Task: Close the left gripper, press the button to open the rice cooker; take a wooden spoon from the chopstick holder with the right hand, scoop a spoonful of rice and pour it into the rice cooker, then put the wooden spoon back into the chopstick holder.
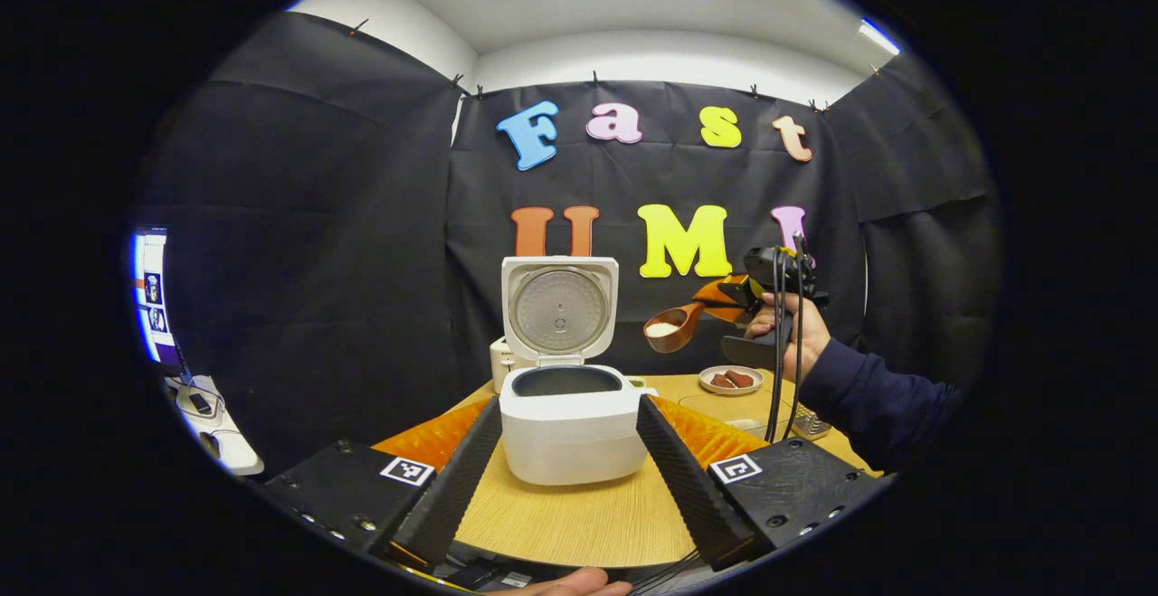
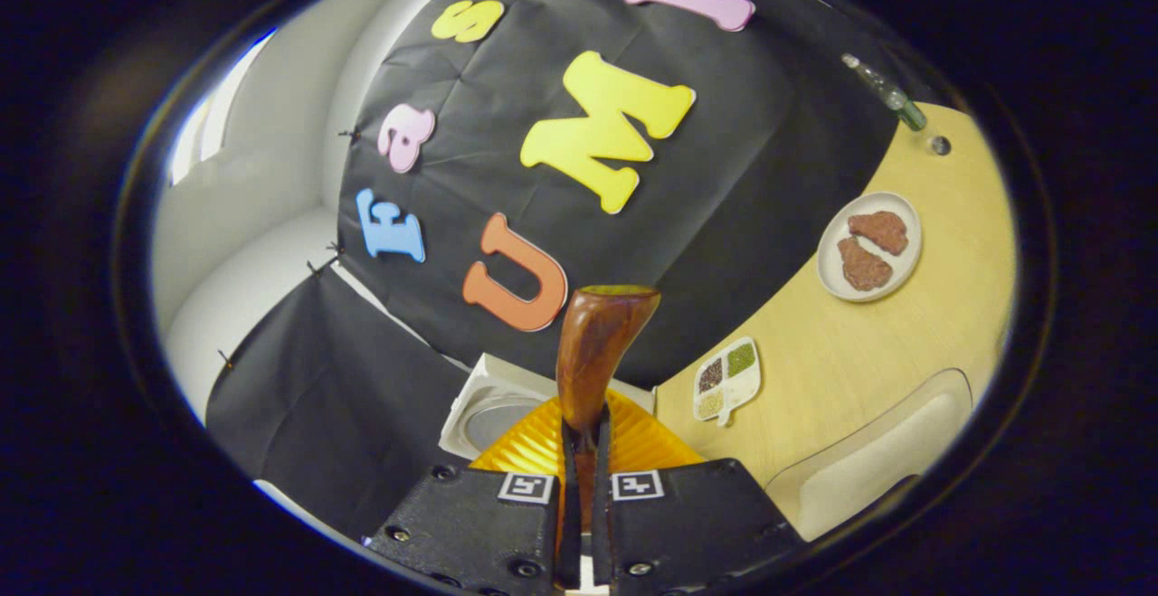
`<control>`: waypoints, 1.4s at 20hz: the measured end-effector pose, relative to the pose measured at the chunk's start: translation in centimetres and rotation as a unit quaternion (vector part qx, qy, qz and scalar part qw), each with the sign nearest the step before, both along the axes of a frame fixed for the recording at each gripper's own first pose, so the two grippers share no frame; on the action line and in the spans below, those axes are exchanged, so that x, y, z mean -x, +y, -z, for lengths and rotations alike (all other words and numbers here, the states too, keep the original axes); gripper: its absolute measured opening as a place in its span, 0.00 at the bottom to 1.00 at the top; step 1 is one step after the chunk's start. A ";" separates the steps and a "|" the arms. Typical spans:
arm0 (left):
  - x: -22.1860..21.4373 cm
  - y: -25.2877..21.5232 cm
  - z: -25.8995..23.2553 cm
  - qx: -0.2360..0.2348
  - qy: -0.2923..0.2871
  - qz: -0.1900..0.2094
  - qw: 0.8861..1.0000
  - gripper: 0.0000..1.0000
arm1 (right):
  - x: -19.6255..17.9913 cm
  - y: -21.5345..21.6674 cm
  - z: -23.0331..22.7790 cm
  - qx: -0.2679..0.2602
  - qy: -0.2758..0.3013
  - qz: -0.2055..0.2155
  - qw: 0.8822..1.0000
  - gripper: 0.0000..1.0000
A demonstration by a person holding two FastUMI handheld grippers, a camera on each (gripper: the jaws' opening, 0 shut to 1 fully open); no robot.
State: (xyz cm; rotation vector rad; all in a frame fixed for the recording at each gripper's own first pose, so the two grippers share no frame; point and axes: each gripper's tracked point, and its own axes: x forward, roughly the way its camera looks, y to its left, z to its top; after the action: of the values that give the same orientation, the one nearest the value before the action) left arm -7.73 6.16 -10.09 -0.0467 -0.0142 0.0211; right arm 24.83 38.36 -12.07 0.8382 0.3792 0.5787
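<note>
Gripping the wooden spoon (image 2: pixel 593 352) by its handle, the right gripper (image 2: pixel 583 487) is holding both fingers clamped on it. Its rice-filled bowl is hanging at two o'clock from the open rice cooker (image 1: pixel 565 415), lid raised. The left gripper (image 1: pixel 565 478) is resting with fingers spread apart, flanking the cooker.

Wooden spoon (image 2: pixel 597 352) between right gripper (image 2: pixel 583 487) fingers
</note>
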 end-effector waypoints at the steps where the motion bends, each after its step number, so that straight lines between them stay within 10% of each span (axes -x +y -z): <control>1: -0.2 0.1 0.0 -0.001 0.001 0.000 1.000 0.95 | -0.4 1.4 0.0 0.023 -0.010 -0.008 1.000 0.10; 15: -0.7 4.9 -0.3 0.023 -0.003 -0.046 0.999 0.95 | -1.9 13.0 2.3 0.245 -0.169 -0.069 0.952 0.10; 28: 0.1 5.4 -0.2 0.022 -0.004 -0.056 0.998 0.94 | 5.2 17.0 1.0 0.444 -0.399 -0.063 0.800 0.10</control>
State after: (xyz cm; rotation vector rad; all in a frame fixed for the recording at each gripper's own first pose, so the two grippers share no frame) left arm -7.87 11.56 -9.87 -0.0904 -0.0251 0.1327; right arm 19.60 55.35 -13.04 -0.3753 -0.1034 0.7264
